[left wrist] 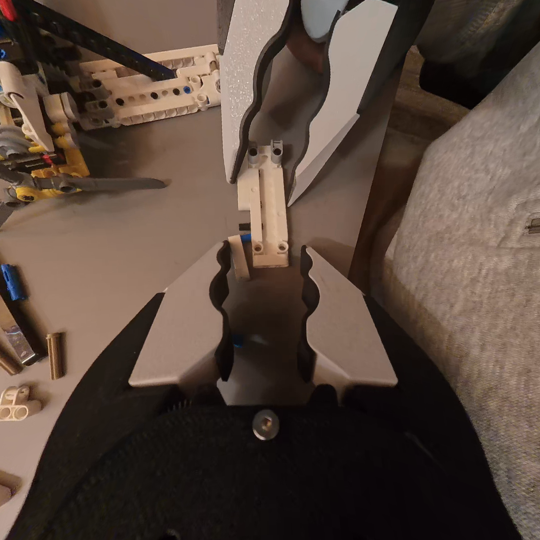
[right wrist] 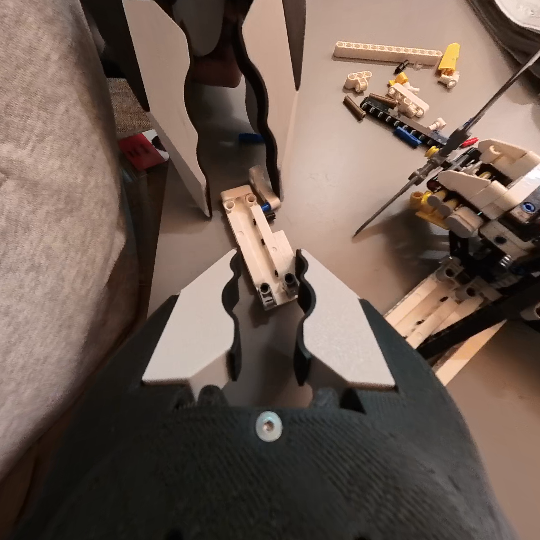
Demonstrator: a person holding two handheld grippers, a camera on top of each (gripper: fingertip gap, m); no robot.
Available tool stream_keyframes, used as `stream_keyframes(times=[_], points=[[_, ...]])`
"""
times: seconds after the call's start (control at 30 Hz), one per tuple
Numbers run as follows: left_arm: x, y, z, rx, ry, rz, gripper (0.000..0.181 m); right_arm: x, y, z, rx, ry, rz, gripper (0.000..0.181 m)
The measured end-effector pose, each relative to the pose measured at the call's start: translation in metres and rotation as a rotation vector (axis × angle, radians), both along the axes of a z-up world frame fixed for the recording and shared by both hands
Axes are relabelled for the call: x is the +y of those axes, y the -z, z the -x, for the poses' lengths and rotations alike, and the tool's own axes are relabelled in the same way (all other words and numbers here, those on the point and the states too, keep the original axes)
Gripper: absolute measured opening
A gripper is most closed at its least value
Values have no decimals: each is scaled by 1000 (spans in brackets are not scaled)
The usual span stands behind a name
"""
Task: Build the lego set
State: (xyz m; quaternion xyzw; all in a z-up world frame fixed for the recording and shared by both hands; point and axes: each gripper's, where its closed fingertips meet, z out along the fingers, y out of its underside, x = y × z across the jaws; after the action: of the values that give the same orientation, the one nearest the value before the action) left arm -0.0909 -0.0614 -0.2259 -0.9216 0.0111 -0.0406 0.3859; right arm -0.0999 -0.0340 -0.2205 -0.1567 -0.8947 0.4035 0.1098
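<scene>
A white lego sub-assembly [left wrist: 270,210] with two grey pin connectors at one end lies flat on the grey table [left wrist: 146,248]. My left gripper [left wrist: 264,248] is open, its tips either side of the white end. My right gripper [left wrist: 263,190] comes from the opposite side, open, astride the grey-connector end. In the right wrist view the sub-assembly [right wrist: 260,248] runs from my right gripper [right wrist: 267,254] to my left gripper [right wrist: 242,204]. A small curved white piece [left wrist: 240,260] with a blue pin lies beside it. Neither gripper holds anything.
The helicopter model [right wrist: 482,204] with grey rotor blades stands beside it, also in the left wrist view [left wrist: 43,117], with its white beam frame [left wrist: 163,90]. Loose parts [right wrist: 394,87] lie farther off. Grey upholstery [left wrist: 467,263] borders the table edge. A blue pin [left wrist: 238,340] lies between my left fingers. My two grippers' fingertips are within a few centimetres of each other.
</scene>
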Motion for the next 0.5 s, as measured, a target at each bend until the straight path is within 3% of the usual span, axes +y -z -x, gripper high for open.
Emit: stream_keyframes(times=[0.5], points=[[3,0,5,8,-24,0,40,0,0,0,-24,-1,10,36]])
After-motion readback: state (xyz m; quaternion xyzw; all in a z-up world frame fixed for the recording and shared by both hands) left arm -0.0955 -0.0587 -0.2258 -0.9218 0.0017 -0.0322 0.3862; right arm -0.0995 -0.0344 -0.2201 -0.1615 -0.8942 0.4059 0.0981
